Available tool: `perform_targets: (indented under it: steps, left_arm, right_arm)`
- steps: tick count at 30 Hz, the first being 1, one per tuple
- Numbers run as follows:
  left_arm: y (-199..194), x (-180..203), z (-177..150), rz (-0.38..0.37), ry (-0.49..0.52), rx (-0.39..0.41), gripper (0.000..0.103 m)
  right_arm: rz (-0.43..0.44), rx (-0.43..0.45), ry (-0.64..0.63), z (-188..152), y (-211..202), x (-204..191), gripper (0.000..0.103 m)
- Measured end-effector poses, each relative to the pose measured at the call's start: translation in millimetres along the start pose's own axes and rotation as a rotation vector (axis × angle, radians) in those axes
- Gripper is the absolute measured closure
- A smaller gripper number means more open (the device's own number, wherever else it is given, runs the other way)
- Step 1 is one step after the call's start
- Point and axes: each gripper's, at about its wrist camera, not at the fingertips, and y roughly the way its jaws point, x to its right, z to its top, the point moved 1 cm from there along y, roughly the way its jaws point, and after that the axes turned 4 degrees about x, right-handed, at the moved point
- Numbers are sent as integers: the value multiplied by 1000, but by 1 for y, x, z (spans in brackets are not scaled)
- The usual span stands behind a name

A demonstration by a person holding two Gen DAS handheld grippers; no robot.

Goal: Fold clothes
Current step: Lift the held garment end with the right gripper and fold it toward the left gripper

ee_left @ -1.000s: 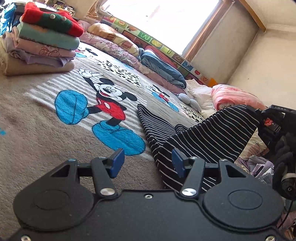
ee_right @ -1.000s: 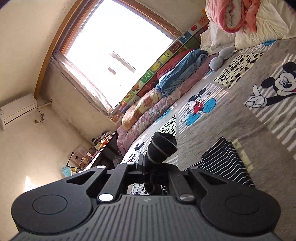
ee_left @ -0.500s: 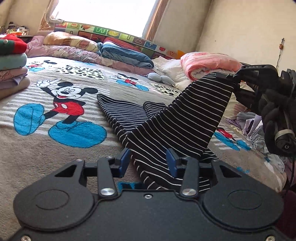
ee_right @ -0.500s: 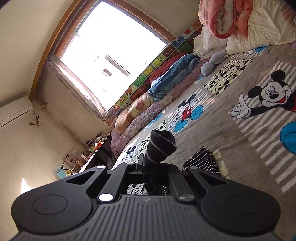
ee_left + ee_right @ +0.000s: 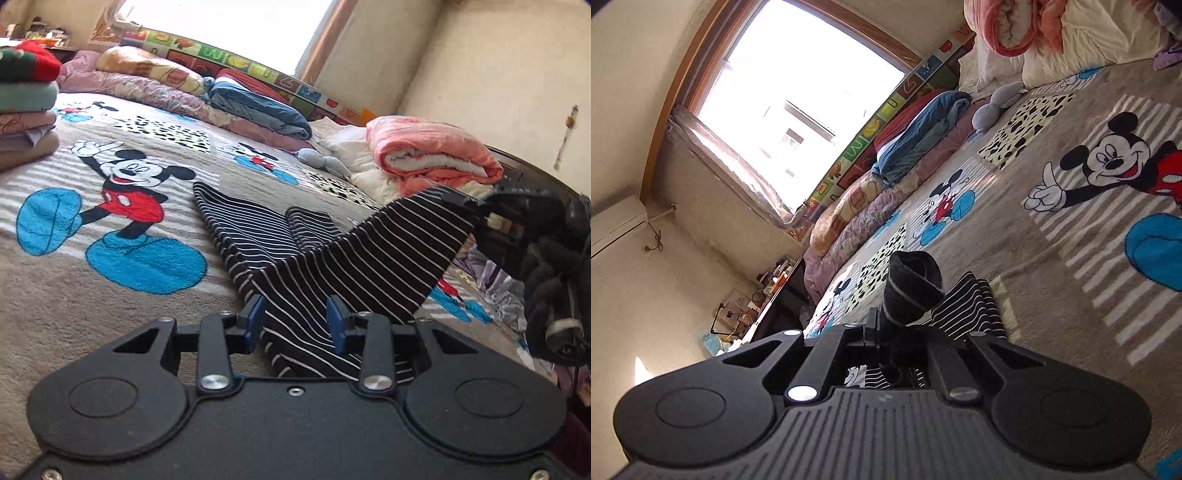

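Observation:
A black shirt with thin white stripes (image 5: 258,229) lies on the Mickey Mouse bedspread (image 5: 74,295). One part of it rises to the right, where my right gripper (image 5: 469,206) holds its corner, with a black-gloved hand (image 5: 550,291) behind. In the right wrist view that gripper (image 5: 886,328) is shut on the fabric; a dark rolled edge (image 5: 912,284) sticks up beyond the fingers and striped cloth (image 5: 971,306) hangs beside it. My left gripper (image 5: 295,323) sits low at the near hem. Its blue pads (image 5: 255,321) stand either side of the striped cloth, closing, with no clear squeeze.
A stack of folded clothes (image 5: 26,103) stands at the far left. Along the window side lie pillows and a folded blue blanket (image 5: 258,107). A grey soft toy (image 5: 325,158) and a pink quilt (image 5: 428,147) sit at the back right. Loose clothes (image 5: 495,280) lie at the right edge.
My left gripper moved from beside the shirt onto its near hem, and its jaws narrowed around the cloth. The right gripper came lower over the bed, keeping its hold on the raised corner.

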Motion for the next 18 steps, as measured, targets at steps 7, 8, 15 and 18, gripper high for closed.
perform_targets:
  steps: [7, 8, 15, 18]
  left_arm:
    - [17, -18, 12, 97, -99, 23, 68]
    - [19, -18, 13, 104, -99, 21, 68]
    - [32, -4, 17, 140, -48, 7, 68]
    - [43, -5, 24, 161, -31, -3, 68]
  right_arm:
    - [18, 17, 47, -8, -21, 18, 96]
    - [17, 25, 60, -10, -25, 23, 96]
    - [10, 30, 158, -22, -47, 68, 96]
    - [8, 24, 184, -27, -48, 89, 96]
